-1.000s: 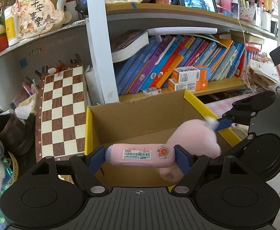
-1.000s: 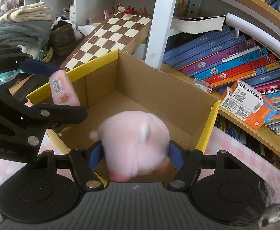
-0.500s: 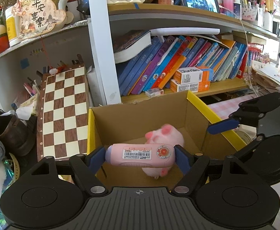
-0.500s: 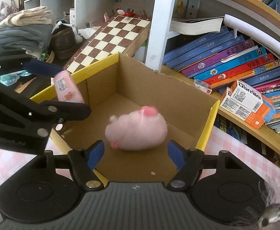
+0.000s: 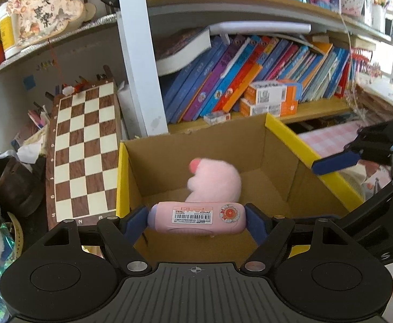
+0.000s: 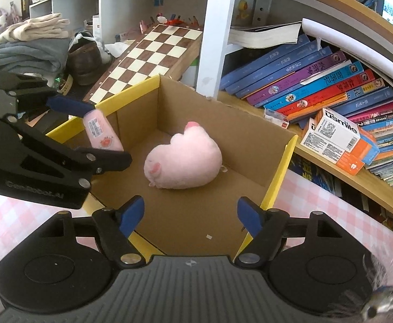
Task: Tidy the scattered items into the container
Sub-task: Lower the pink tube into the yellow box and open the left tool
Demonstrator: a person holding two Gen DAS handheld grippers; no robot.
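Note:
An open cardboard box with yellow-edged flaps stands before a bookshelf. A pink plush pig lies on the box floor, also seen as the pig in the left wrist view. My left gripper hovers over the box's near-left edge, shut end to end on a pink bottle with a barcode label; the same bottle shows in the right wrist view. My right gripper hangs above the box with nothing between its blue pads; its jaws are opening.
A chessboard leans left of the box. Slanted books and orange-white cartons fill the shelf behind. Folded clothes and a brown shoe sit at far left. A pink checked cloth covers the table.
The right gripper let go of the plush pig, which dropped and came to rest on the box floor. Its jaws have spread wider. The left gripper kept still with the bottle.

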